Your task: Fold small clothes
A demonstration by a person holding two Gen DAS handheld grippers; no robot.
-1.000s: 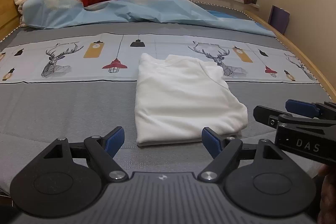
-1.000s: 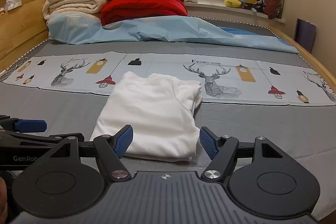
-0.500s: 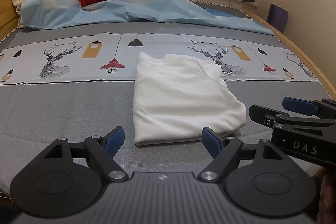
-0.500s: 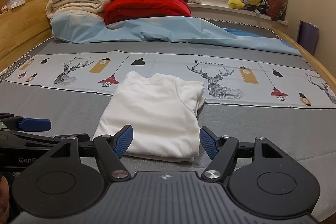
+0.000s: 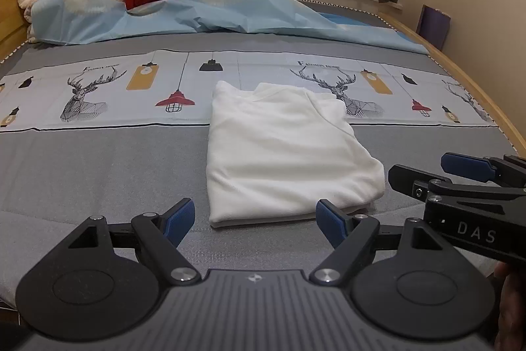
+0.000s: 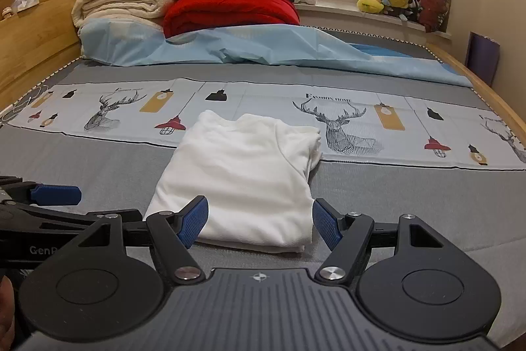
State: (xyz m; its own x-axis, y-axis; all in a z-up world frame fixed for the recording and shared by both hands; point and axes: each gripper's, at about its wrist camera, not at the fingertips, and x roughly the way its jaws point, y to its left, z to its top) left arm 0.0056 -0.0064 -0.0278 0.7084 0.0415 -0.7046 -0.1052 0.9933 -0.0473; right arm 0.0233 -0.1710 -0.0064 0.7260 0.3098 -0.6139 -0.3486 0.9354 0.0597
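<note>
"DAS" on right tongs (image 5: 473, 186), "Fashion home" on printed bedsheet (image 6: 328, 96)

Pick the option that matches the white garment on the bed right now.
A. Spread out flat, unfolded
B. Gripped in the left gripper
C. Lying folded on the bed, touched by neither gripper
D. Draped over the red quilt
C: the white garment lies folded on the bed, and both the left gripper and the right gripper are open and empty.

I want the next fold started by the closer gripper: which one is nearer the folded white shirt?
Right, slightly. The right gripper sits open at the folded white shirt's near edge; the left gripper, also open, sits just short of it.
</note>
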